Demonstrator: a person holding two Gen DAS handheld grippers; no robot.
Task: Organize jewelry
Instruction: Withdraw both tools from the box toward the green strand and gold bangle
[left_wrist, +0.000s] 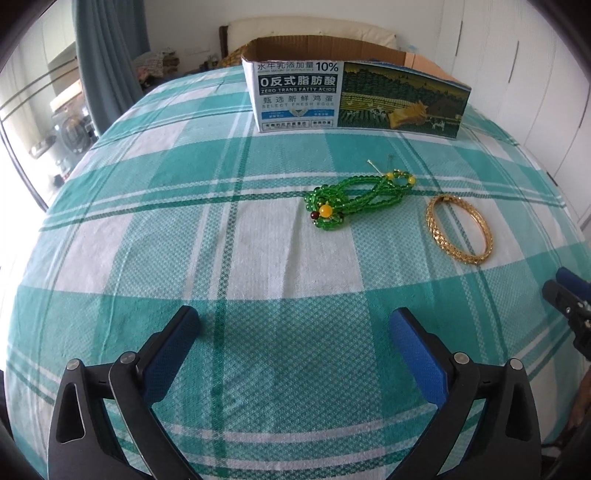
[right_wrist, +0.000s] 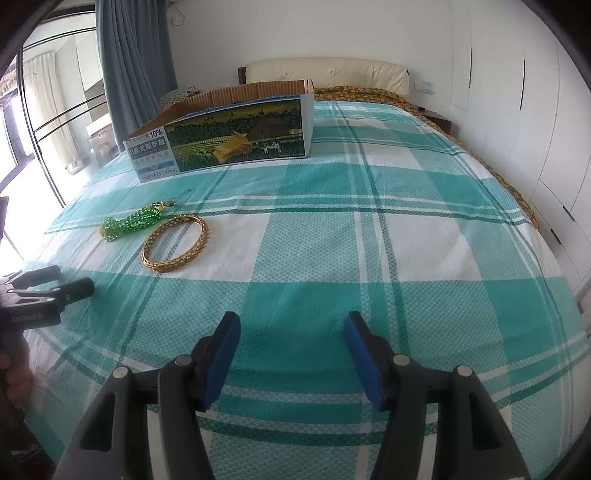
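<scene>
On the bed, green bead strand (left_wrist: 354, 199) and gold bangle (left_wrist: 458, 230) lay just beside each other, before the cardboard box (left_wrist: 332, 96). Left tongs (left_wrist: 293, 334) and right tongs (right_wrist: 291, 334) stood spread, empty (strand loops could snag).

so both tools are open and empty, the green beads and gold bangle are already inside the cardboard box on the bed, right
Not quite. The green beads and the gold bangle are not in the cardboard box; they lie on the checked bedspread in front of it, as the left wrist view shows. The rest holds: the left tool and right tool are open and empty.
</scene>
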